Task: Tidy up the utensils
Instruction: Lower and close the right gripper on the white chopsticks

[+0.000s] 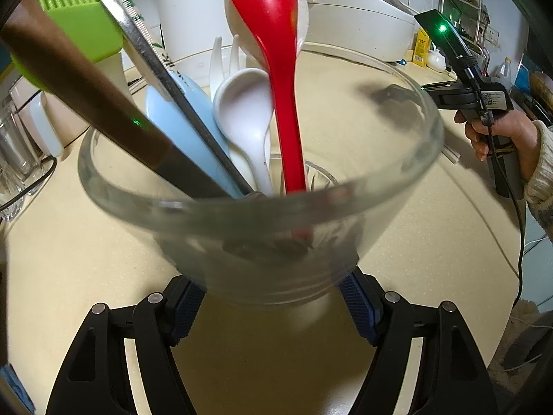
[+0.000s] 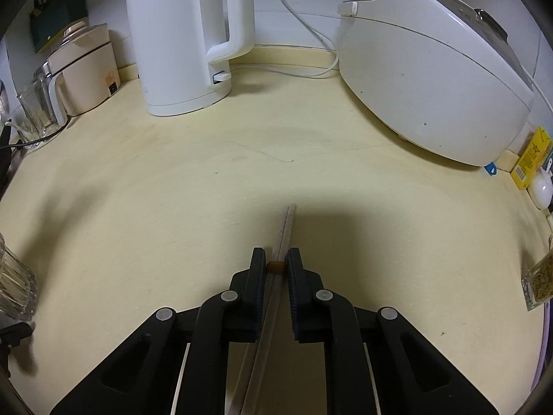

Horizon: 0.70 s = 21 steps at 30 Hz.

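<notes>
The left gripper [image 1: 268, 306] clamps the glass utensil holder [image 1: 262, 186]; the right gripper [image 2: 276, 264] pinches chopsticks [image 2: 285, 228], bare countertop [image 2: 172, 190] stretching ahead.

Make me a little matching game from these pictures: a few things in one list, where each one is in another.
Things:
1. red spoon
2. chopsticks
3. glass bowl
4. yellow box

Places:
A. between the right tongs
B. between the left tongs
C. standing in the bowl
D. beside the rice cooker

Pairs: 1-C, 2-A, 3-B, 4-D
</notes>
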Motion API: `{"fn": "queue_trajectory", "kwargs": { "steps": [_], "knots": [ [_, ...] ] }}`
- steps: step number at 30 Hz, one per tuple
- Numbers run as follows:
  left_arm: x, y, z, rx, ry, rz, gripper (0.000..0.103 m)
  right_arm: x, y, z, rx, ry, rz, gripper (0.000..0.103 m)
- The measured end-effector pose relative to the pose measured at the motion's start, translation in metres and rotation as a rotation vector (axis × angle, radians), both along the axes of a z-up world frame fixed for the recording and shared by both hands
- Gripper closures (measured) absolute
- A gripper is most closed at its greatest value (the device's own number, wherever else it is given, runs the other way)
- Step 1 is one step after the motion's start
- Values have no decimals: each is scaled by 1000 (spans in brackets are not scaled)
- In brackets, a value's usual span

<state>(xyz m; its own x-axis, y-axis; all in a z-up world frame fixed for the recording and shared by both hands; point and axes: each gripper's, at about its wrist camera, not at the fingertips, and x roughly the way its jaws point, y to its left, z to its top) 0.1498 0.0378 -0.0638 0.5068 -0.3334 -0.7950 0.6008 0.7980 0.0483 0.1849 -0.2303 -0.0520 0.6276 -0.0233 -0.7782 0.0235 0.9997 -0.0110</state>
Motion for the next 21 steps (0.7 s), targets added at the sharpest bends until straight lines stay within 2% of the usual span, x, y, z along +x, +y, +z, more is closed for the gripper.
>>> {"fn": "queue_trajectory", "kwargs": {
  "steps": [21],
  "knots": [
    [1,2,0,-2,2,1,25,-6,29,-1,-30,-1,113,91]
  ]
}}
